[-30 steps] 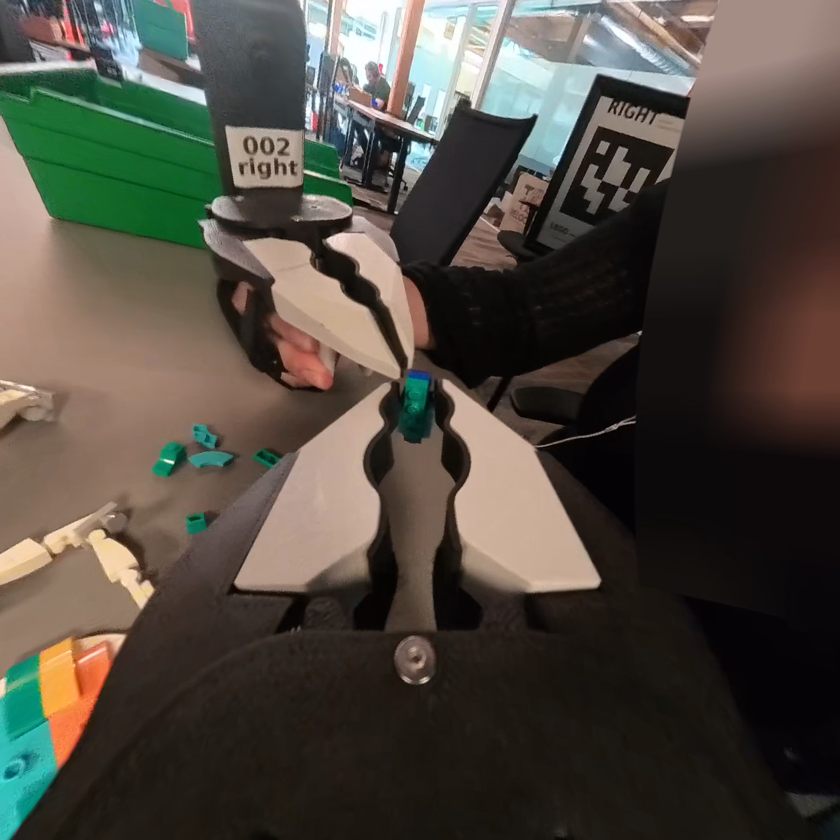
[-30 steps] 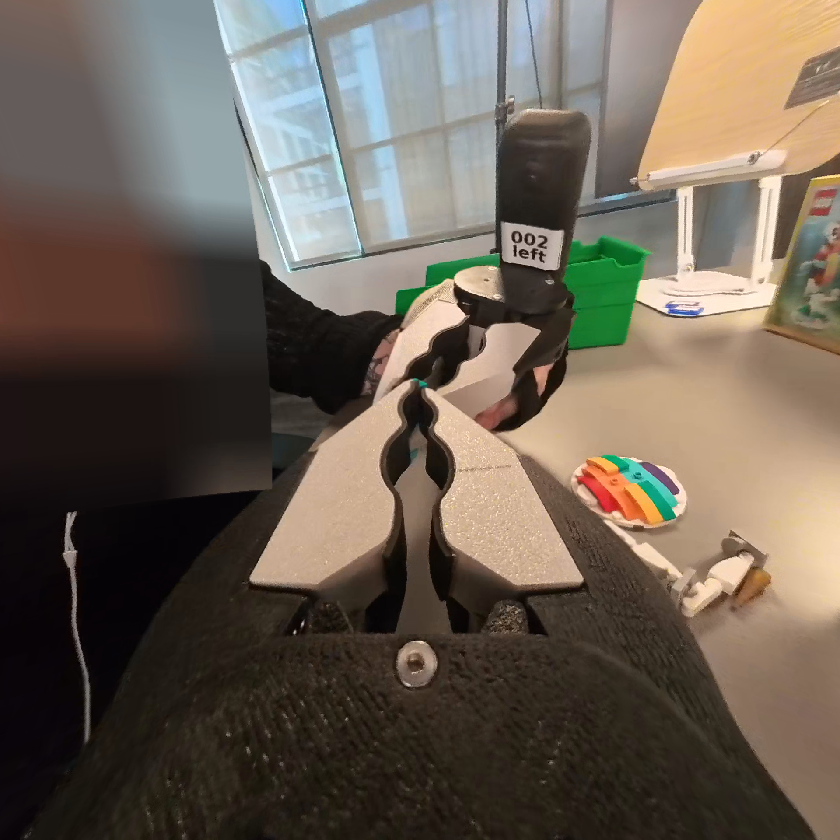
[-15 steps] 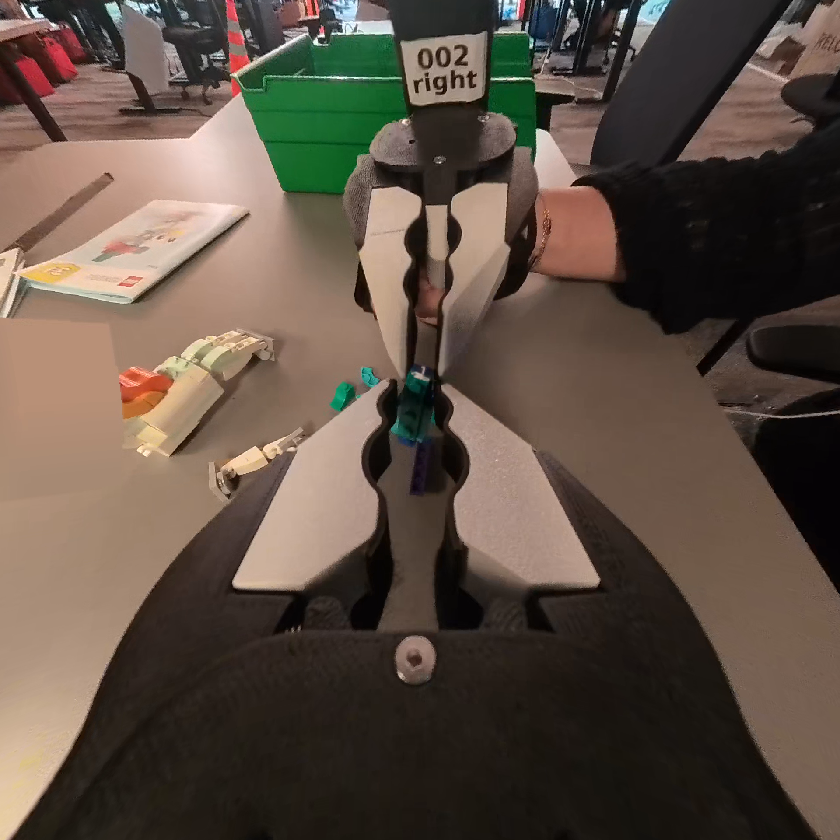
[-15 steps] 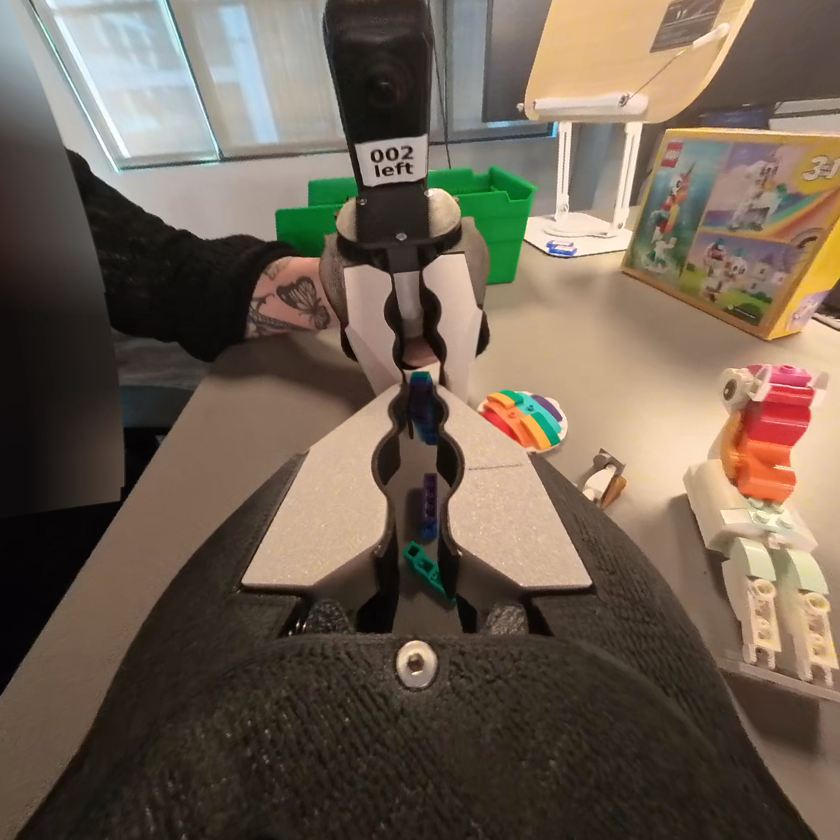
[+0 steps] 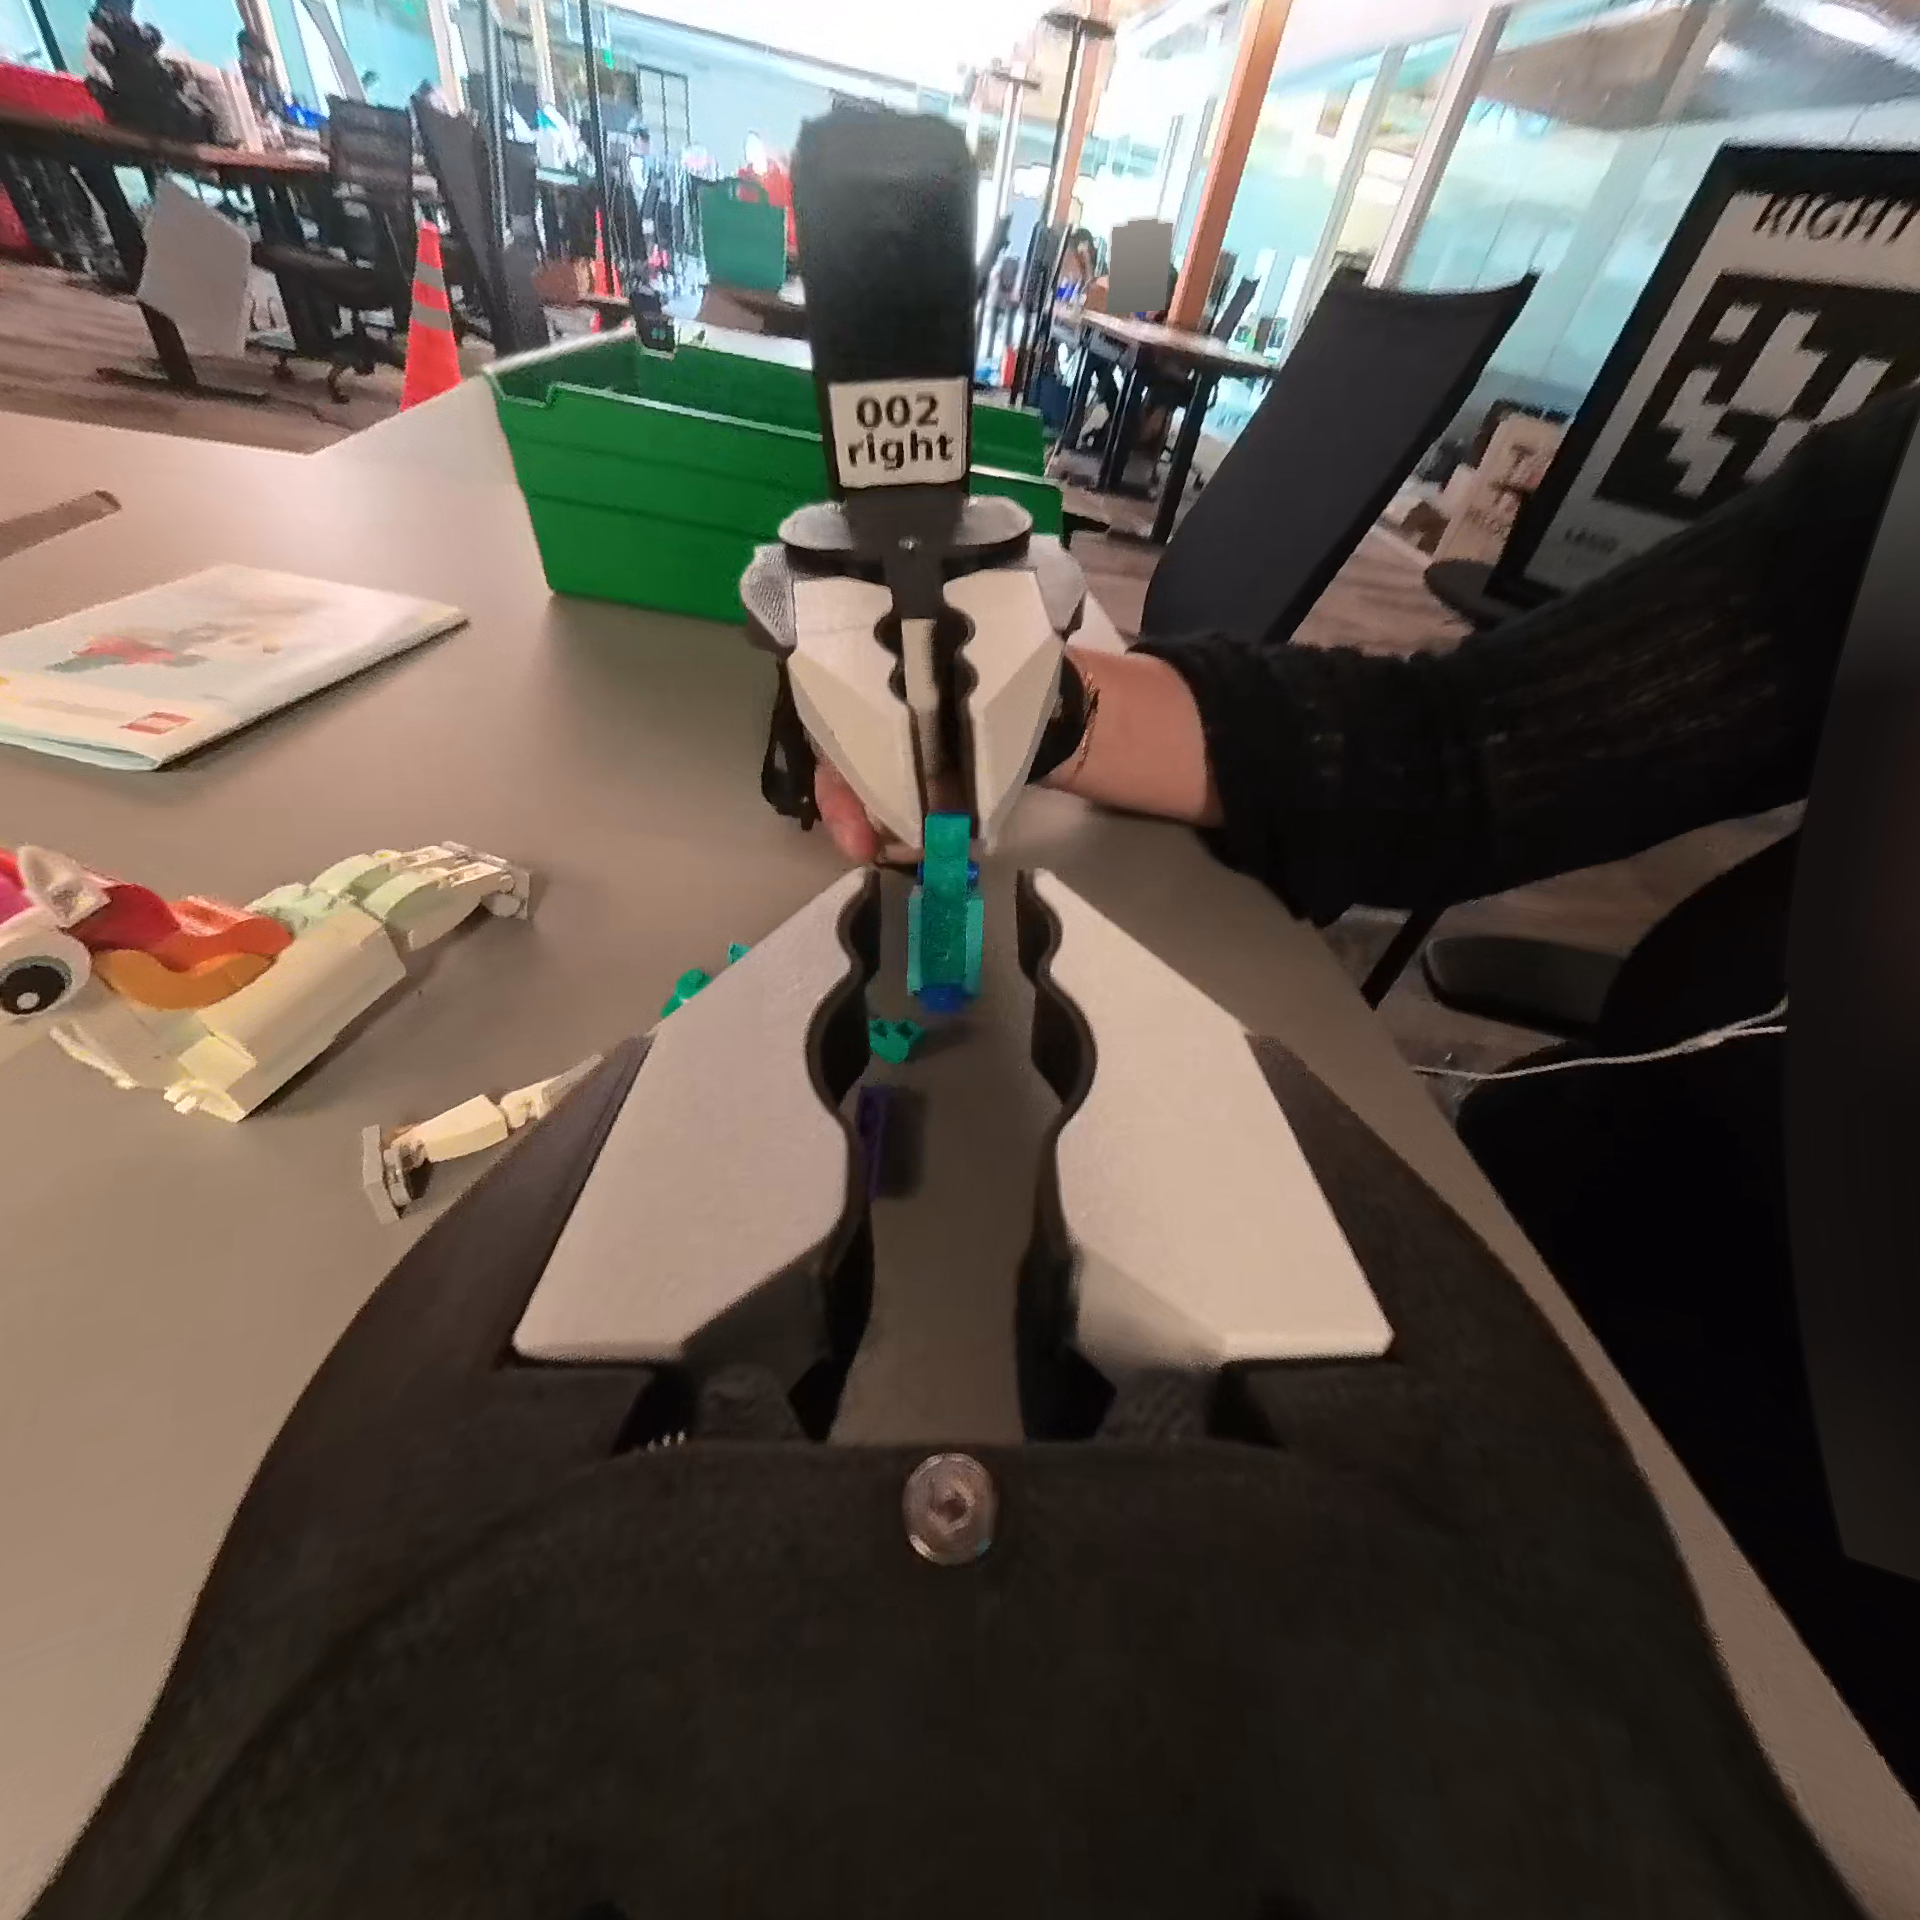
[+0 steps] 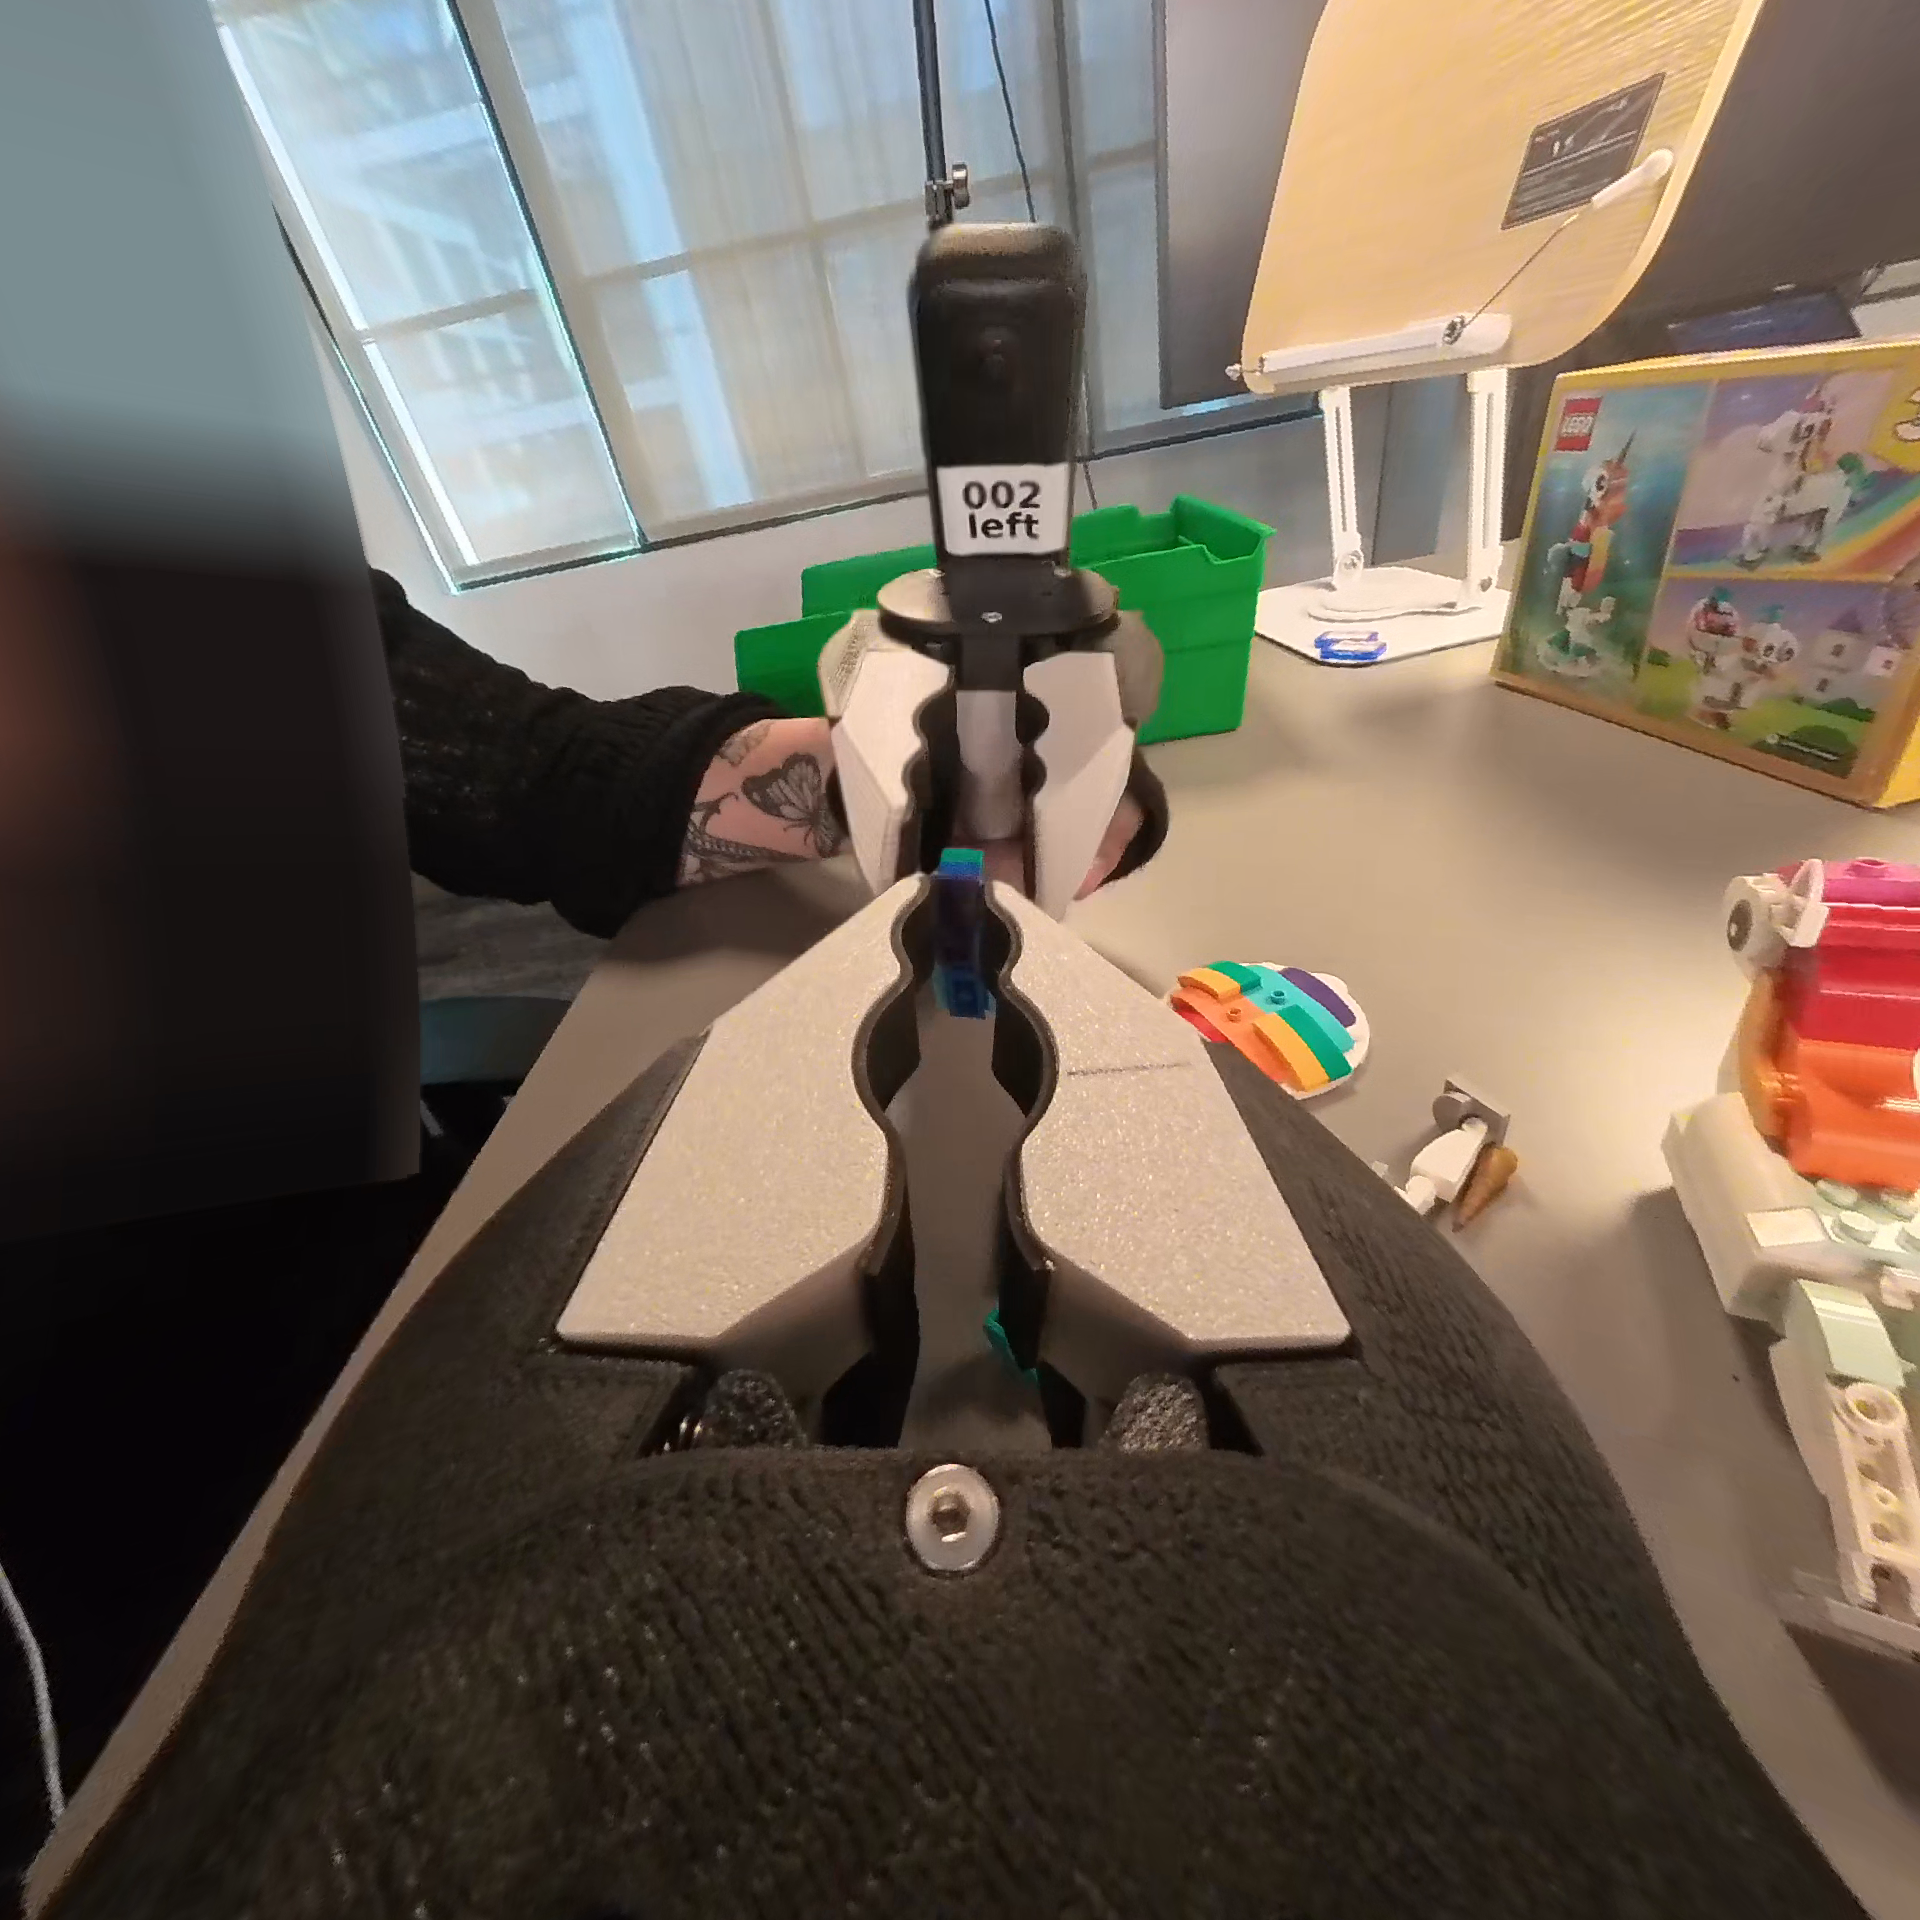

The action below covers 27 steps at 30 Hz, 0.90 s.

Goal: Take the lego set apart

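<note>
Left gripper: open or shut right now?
Open. The left gripper has its fingertips spread clear of the teal brick stack, which only the right gripper pinches.

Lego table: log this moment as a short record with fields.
left gripper: open, fingers either side of the brick stack
right gripper: shut on the brick stack
brick stack: teal and blue, held above the table
loose bits: teal brick, purple brick
unicorn body: lying on its side
rainbow plate: flat on table
</note>
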### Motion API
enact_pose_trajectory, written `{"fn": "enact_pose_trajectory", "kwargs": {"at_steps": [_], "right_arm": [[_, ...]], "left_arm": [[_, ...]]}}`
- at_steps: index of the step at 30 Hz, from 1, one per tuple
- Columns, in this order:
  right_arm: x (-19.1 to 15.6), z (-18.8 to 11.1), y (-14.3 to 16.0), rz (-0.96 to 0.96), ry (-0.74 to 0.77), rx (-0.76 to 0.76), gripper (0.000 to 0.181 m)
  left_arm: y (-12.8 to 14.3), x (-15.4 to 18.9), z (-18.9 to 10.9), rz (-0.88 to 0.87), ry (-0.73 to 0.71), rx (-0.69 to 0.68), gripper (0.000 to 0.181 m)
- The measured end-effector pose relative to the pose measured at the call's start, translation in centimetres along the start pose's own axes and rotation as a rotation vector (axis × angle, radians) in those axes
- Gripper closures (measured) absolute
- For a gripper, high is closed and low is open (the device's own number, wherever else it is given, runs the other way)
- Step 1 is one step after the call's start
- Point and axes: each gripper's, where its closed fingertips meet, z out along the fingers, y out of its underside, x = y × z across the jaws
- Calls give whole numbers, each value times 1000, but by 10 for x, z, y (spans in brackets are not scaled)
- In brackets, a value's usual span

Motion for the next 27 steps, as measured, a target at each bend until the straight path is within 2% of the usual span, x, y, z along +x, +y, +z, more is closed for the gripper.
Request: {"fn": "enact_pose_trajectory", "kwargs": {"at_steps": [8,13,17,25,27], "right_arm": [[-3,1,-3,-18,-4,17,176],[3,-2,-13,-96,75,68,173],[3,0,-13,-81,70,77,166],[0,2,-19,-88,69,119,174],[-9,3,-19,-78,13,102,175]], "left_arm": [[0,1,2,44,-8,-20,168],[-18,-2,-6,32,-20,84,169],[-26,-2,-10,13,-6,132,169],[-25,-1,-5,8,-4,141,170],[-26,8,-6,-7,67,144,172]]}}
